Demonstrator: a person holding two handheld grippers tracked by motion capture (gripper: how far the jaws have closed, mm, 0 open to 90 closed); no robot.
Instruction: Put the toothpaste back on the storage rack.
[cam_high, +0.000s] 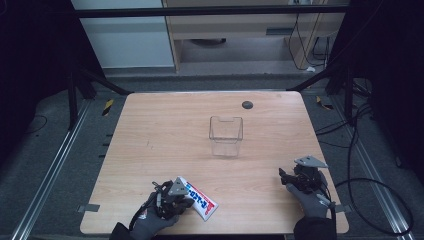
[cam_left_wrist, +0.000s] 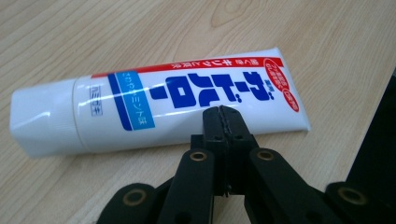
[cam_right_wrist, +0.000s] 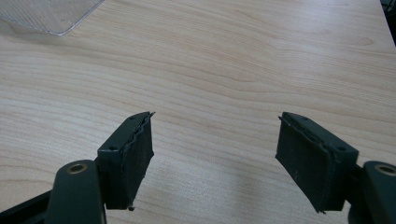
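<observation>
A white tube (cam_left_wrist: 154, 105) with blue lettering and a red stripe lies flat on the wooden table (cam_high: 165, 150), near its front edge at the left (cam_high: 200, 200). My left gripper (cam_left_wrist: 221, 112) is shut with nothing between its jaws, its tips just in front of the tube's lower edge. In the high view the left gripper (cam_high: 172, 197) sits right beside the tube's near end. My right gripper (cam_right_wrist: 215, 144) stands open over bare wood; it rests at the front right of the table (cam_high: 300, 177).
A clear plastic box (cam_high: 226, 135) stands upright at the table's middle; its corner appears at the top left of the right gripper view (cam_right_wrist: 46, 16). A small dark disc (cam_high: 247, 104) lies near the far edge. The table's front edge is close behind both hands.
</observation>
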